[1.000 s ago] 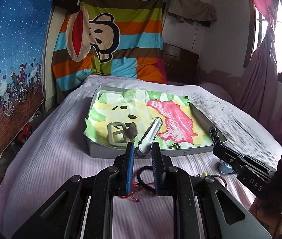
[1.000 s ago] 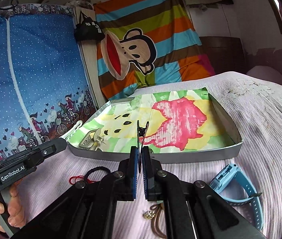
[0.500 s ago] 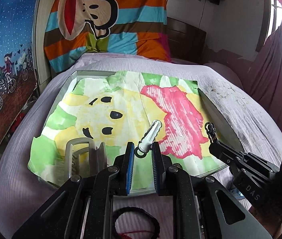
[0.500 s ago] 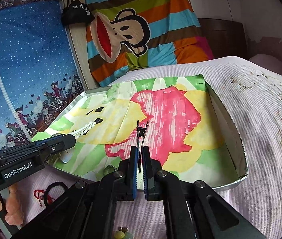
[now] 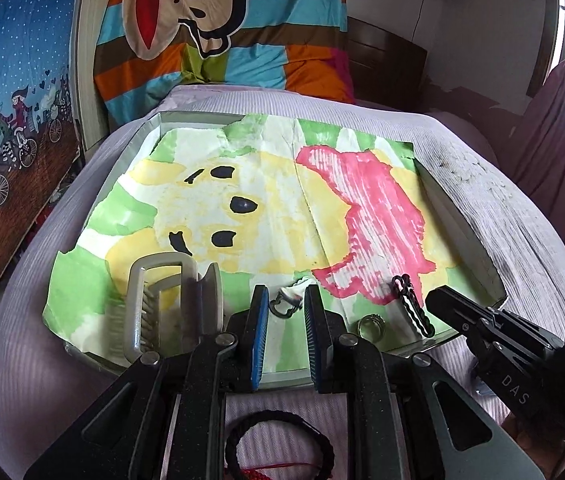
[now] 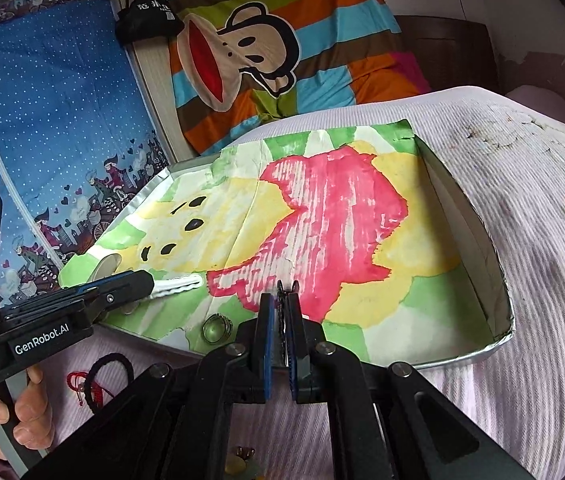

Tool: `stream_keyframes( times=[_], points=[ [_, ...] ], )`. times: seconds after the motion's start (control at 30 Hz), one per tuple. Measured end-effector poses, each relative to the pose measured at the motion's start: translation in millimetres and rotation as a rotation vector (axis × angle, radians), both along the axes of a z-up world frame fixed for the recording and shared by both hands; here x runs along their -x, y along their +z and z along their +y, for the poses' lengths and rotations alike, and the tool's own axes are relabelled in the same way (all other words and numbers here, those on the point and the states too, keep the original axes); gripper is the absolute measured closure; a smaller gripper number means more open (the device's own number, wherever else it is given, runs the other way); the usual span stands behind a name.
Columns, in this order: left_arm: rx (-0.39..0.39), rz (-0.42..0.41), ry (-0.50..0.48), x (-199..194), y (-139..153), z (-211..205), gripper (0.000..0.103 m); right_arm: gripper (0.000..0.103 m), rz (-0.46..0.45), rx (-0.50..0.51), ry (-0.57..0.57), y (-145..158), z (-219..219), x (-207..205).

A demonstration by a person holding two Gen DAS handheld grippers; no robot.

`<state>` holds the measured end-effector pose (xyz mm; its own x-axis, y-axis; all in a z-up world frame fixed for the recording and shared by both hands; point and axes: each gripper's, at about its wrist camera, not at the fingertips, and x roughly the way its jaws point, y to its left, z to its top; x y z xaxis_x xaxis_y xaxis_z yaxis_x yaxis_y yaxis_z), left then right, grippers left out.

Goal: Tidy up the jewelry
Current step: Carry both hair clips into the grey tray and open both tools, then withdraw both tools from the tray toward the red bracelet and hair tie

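Where painted paper creases, wavy clips [image 5: 412,310], ring [image 5: 371,325].

White clip [image 5: 291,303] between open fingers [image 5: 260,336]

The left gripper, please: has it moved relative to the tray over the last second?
Yes. The left gripper went forward over the tray's near edge, lowering the white hair clip.
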<state>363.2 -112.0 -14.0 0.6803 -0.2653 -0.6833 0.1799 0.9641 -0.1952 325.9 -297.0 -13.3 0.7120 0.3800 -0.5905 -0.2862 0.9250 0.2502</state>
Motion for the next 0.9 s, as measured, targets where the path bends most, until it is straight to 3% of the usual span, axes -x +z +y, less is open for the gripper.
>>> stream_keyframes(
  times=[0.1,0.23,0.3,0.4,0.47,0.57,0.73,0.9],
  points=[
    [0.034,-0.044,0.004,11,7,7,0.084,0.083,-0.061,0.008,-0.025,8,-1,13],
    [0.106,-0.173,0.026,44,26,21,0.059,0.067,-0.176,0.022,-0.074,22,-1,39],
    [0.130,-0.206,0.055,56,35,29,0.057,0.062,-0.228,0.029,-0.090,29,0,53],
    [0.122,-0.239,0.092,73,47,34,0.053,0.047,-0.295,0.028,-0.110,38,1,73],
    [0.110,-0.265,0.105,85,53,37,0.038,0.032,-0.333,0.022,-0.118,44,2,84],
    [0.110,-0.300,0.120,105,60,42,0.023,0.023,-0.374,0.019,-0.115,51,3,99],
    [0.072,-0.356,0.141,137,66,47,0.008,0.001,-0.432,0.014,-0.113,57,7,123],
    [0.040,-0.401,0.145,163,65,53,0.007,0.000,-0.468,0.026,-0.108,58,18,141]
  ],
)
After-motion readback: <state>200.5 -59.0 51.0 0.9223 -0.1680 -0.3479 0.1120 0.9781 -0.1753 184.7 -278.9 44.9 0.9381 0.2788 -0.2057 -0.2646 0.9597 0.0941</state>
